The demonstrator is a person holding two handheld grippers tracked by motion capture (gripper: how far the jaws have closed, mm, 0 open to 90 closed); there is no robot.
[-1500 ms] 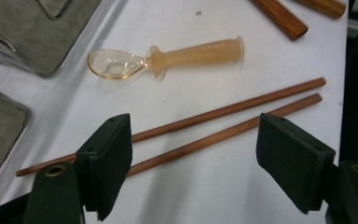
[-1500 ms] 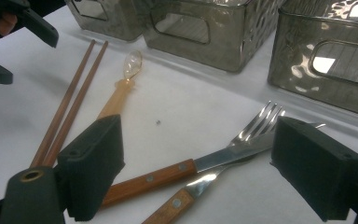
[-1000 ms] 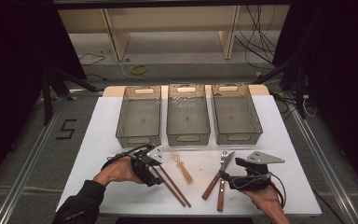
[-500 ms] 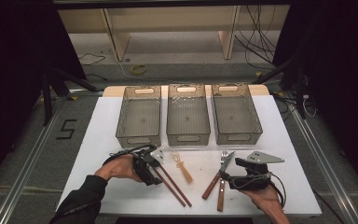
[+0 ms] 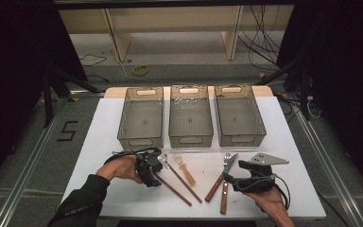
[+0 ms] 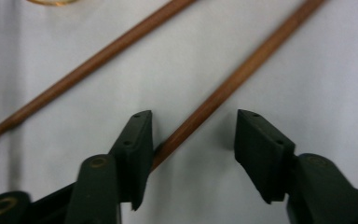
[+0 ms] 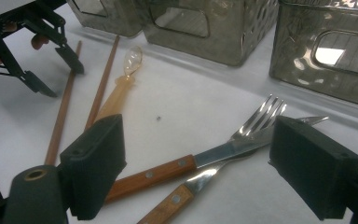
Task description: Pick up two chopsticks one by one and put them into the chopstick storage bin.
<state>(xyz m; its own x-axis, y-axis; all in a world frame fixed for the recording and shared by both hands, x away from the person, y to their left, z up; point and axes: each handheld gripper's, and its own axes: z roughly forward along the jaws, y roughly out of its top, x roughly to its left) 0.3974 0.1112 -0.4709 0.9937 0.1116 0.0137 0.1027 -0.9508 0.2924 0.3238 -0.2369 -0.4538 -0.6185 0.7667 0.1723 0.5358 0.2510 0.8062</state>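
Observation:
Two brown chopsticks [image 5: 182, 182] lie slanted on the white table [image 5: 104, 142]. My left gripper [image 5: 152, 176] stands over the nearer chopstick [image 6: 223, 88], which runs between its jaws. The jaws have just been closing; one pad [image 6: 137, 149] touches the stick and the other stands apart, so the gripper is open. An amber plastic spoon [image 5: 187, 173] lies beside the chopsticks. My right gripper [image 5: 232, 181] rests open near a wooden-handled fork [image 7: 256, 123] and knife [image 7: 205, 179], holding nothing. The left gripper [image 7: 60, 79] also shows in the right gripper view.
Three grey perforated bins [image 5: 141, 137] [image 5: 190, 137] [image 5: 240, 138] stand in a row at the back of the table. A grey three-cornered plate [image 5: 264, 159] sits on the right gripper. Dark floor and shelving legs lie beyond the table.
The left gripper's jaws have narrowed around the chopstick. Both hands have kept their place.

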